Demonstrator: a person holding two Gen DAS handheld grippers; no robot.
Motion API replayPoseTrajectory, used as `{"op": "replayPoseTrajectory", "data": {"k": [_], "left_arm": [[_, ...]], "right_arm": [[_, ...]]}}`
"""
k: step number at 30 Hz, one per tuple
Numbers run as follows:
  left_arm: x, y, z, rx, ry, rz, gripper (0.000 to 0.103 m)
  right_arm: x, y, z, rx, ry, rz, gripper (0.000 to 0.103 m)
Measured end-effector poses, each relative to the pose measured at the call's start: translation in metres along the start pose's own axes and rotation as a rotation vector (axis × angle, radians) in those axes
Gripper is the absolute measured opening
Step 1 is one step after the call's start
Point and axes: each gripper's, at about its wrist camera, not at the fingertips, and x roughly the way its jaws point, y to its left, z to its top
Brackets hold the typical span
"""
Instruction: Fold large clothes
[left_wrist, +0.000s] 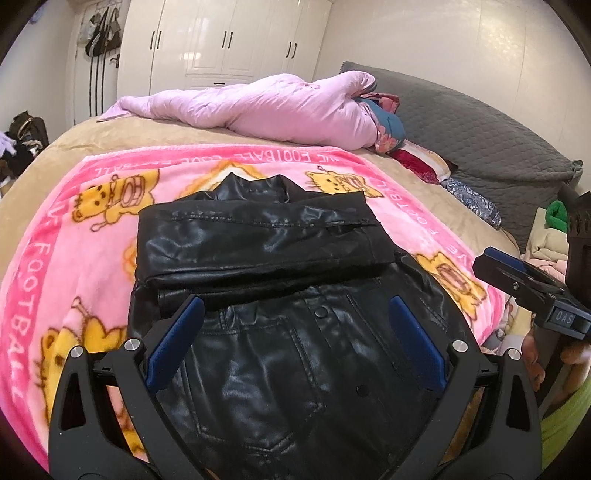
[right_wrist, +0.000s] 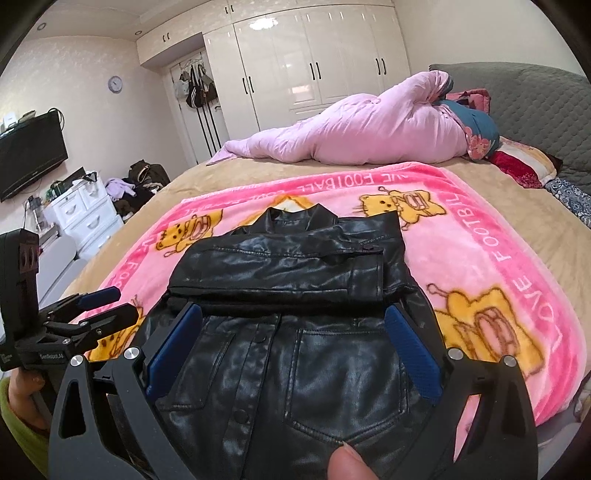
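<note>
A black leather jacket (left_wrist: 266, 295) lies front up on a pink cartoon blanket (left_wrist: 74, 236) on the bed. Both sleeves are folded across its chest. My left gripper (left_wrist: 295, 310) is open above the jacket's lower front, with its blue pads spread wide and holding nothing. My right gripper (right_wrist: 293, 317) is open too, above the jacket (right_wrist: 288, 332) near a front pocket. The right gripper also shows at the right edge of the left wrist view (left_wrist: 517, 273). The left gripper shows at the left of the right wrist view (right_wrist: 110, 302).
A rolled pink duvet (right_wrist: 362, 125) lies across the far side of the bed. Pillows (left_wrist: 424, 162) and a grey headboard (left_wrist: 480, 125) are at the right. White wardrobes (right_wrist: 314, 62), a white drawer unit (right_wrist: 85, 210) and a wall TV (right_wrist: 29, 155) stand beyond the bed.
</note>
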Motion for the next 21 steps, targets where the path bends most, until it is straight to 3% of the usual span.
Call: {"op": "replayPoseTrajectory", "data": {"k": [21], "left_arm": [[-0.02,-0.011,-0.01,0.004,0.0,0.002,0.093]], "right_arm": [[-0.029,-0.003,-0.007,0.006,-0.018,0.007,0.099]]}}
